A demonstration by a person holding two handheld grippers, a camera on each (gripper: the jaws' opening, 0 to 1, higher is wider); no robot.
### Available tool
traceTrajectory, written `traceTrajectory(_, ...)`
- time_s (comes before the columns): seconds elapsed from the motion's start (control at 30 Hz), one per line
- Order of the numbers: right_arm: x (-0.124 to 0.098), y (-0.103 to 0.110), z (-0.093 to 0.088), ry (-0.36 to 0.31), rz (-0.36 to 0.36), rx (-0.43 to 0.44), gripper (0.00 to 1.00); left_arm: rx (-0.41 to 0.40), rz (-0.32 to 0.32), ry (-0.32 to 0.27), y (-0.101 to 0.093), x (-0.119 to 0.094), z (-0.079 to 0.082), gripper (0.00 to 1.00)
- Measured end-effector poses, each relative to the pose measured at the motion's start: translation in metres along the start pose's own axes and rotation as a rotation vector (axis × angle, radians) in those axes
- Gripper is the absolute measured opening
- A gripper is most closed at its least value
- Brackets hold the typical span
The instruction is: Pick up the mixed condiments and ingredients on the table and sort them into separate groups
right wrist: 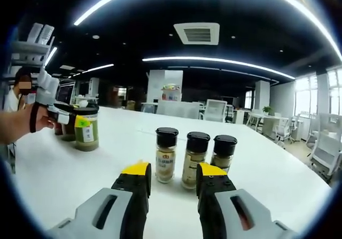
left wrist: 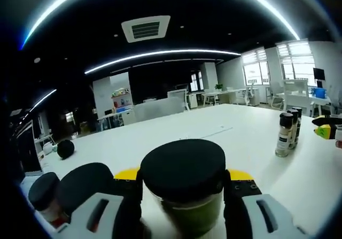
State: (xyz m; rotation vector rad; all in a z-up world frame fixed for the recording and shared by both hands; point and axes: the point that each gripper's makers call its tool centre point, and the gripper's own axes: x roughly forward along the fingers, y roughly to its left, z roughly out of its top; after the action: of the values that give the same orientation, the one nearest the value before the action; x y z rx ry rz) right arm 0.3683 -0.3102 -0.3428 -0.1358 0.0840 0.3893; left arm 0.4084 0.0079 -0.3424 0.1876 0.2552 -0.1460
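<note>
Left gripper view: green jar (left wrist: pixel 184 191) clamped between fingers; right gripper (right wrist: pixel 171 183) fingers parted, empty, spice bottles (right wrist: pixel 196 159) ahead.

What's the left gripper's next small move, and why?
Probably lower the green jar beside the dark-lidded jars and open. The left gripper is clamped on it at that cluster, while the three spice bottles already stand grouped elsewhere.

The bench (right wrist: pixel 299 180) looked smooth, white and faintly glossy, catching soft light from the ceiling strips. The three spice jars (right wrist: pixel 197 159) appeared to be clear glass or plastic with matt black caps and paper-like labels, and the green-filled jar (left wrist: pixel 184 196) carried a broad matt black lid. Both the left gripper (left wrist: pixel 184 209) and the right gripper (right wrist: pixel 171 188) looked like matt grey and black plastic with yellow tips.
</note>
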Motion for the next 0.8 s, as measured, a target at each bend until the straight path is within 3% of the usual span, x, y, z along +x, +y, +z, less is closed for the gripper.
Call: traceTrajectory(0.8, -0.005, 0.014, 0.002, -0.017, 0.059, 0.017, 0.36, 0.048, -0.053, 0.051, -0.002, -0.018, -0.009, 0.59)
